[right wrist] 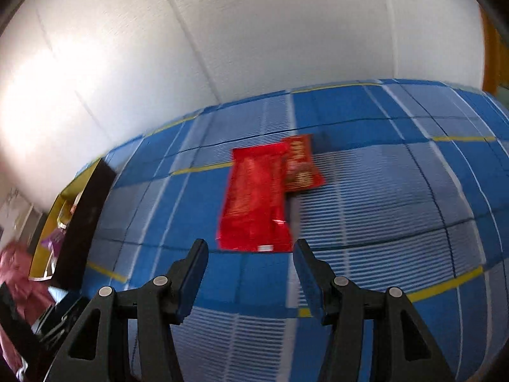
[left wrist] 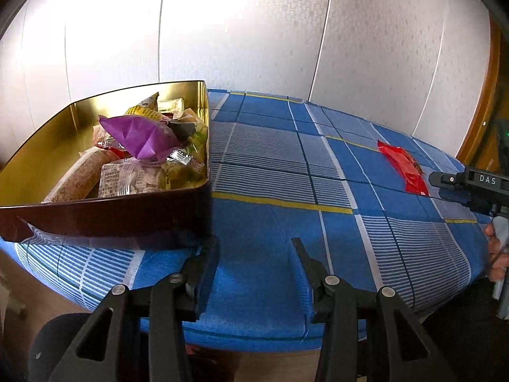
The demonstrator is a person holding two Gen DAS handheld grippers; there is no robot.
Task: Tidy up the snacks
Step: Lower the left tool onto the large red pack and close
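A gold-lined tin box sits on the left of the table and holds several snack packets, a purple one on top. My left gripper is open and empty, just right of the box's near corner. Two red snack packets lie on the cloth: a large one and a smaller one partly under its far right edge. My right gripper is open and empty, its fingertips at the near end of the large packet. In the left wrist view the red packets lie at the far right, by the right gripper's body.
The table is covered by a blue checked cloth with white and yellow stripes. A white wall stands right behind it. The box also shows at the left edge of the right wrist view. The table's near edge drops off below my left gripper.
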